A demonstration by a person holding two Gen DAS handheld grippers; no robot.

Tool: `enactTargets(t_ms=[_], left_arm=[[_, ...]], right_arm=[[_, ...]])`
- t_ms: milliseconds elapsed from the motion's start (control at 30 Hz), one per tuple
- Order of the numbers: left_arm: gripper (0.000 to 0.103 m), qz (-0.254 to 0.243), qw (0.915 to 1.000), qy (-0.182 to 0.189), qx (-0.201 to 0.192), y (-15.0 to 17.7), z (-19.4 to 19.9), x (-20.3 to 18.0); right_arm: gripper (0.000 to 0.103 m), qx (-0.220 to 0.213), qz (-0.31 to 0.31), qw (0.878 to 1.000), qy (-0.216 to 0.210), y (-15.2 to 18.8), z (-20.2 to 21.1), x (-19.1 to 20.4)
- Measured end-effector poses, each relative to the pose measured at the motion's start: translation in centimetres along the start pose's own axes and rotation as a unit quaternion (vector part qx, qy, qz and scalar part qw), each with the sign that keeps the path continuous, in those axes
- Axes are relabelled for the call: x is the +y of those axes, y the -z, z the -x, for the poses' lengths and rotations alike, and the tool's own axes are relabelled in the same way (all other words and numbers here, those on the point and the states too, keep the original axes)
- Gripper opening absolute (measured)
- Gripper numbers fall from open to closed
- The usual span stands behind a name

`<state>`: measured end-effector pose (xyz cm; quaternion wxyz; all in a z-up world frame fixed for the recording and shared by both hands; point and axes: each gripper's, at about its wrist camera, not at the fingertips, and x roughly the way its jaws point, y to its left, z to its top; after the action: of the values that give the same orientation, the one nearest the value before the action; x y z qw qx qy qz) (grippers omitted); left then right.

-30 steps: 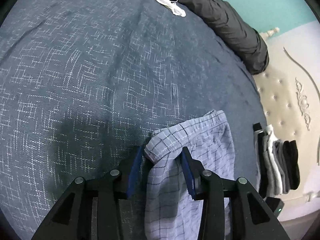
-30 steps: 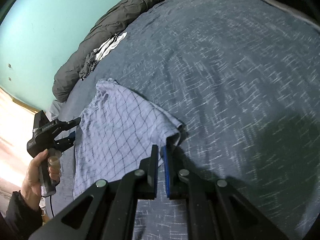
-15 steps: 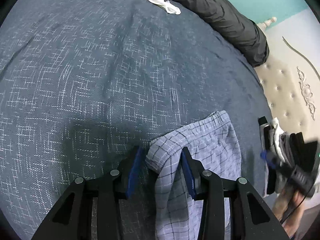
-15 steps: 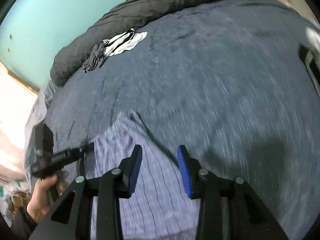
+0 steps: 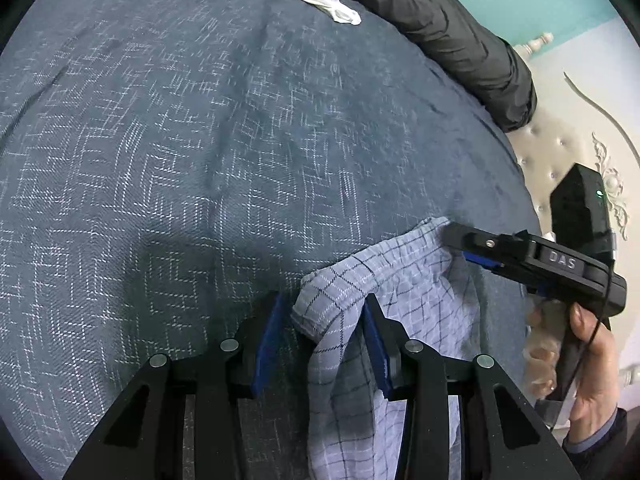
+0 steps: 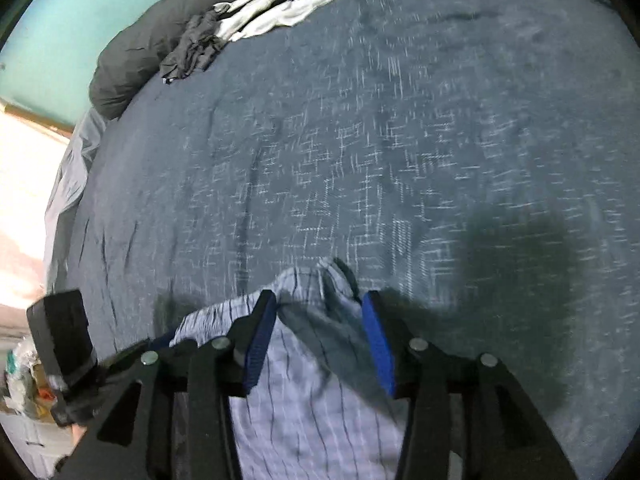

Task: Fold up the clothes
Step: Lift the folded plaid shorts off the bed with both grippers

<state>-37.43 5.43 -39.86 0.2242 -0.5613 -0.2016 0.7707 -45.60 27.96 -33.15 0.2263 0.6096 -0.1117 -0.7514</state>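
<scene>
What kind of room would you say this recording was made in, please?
Most likely a bedroom: a bed under a dark blue patterned bedspread, a tufted cream headboard, and loose clothes such as the checked garment.

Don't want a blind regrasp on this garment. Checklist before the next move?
1. Left gripper gripping the checked garment: not ok. A fold stands between the jaws, with a gap at one pad.
2. Right gripper ready: ok. Its jaws have just been opening and stand apart over the garment, pinching nothing.
3. Right wrist view sharp: not ok, blurred.
4. Garment flat: not ok, bunched near the jaws.
5. Stray clothes out of the way: ok, far off on the blanket beside the dark duvet.
</scene>
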Motion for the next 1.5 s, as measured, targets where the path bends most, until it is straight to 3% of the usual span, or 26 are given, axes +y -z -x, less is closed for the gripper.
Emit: enactTargets(t_ms=[200, 333, 367, 600, 867, 1133, 1500], left_arm=[[0.042, -0.011, 0.9999, 0.003, 0.002, -0.3, -0.2, -0.2], [0.028, -0.017, 0.9998, 0.008, 0.003, -0.2, -0.4, -0.5], [0.028, -0.020, 0.9998, 0.005, 0.002, -0.1, -0.4, -0.7], [0.018, -0.041, 0.9991, -0.001, -0.013, 0.2, 1.0, -2.5], [0.018, -0.082, 0.9955, 0.004, -0.048, 0.3, 5.9, -7.6], [0.018, -0.119, 0.9891, 0.009, -0.087, 1.3, 11.5, -13.5], [0.018, -0.180, 0.9741, 0.008, -0.137, 2.8, 19.6, -22.6]], right_arm=[[0.045, 0.011, 0.009, 1.000, 0.012, -0.1, -1.4, 0.0], [0.026, 0.005, 0.026, 1.000, 0.009, 0.3, -1.7, 0.1], [0.016, 0.003, 0.031, 1.000, 0.005, 0.5, -1.6, 0.0], [0.009, -0.032, 0.050, 0.998, -0.030, 2.8, 0.6, -0.2], [0.009, -0.110, 0.086, 0.989, -0.057, 4.6, 7.8, 0.9], [0.009, -0.168, 0.112, 0.977, -0.065, 4.0, 14.8, 3.7], [0.009, -0.248, 0.145, 0.956, -0.059, 7.1, 27.0, 6.1]])
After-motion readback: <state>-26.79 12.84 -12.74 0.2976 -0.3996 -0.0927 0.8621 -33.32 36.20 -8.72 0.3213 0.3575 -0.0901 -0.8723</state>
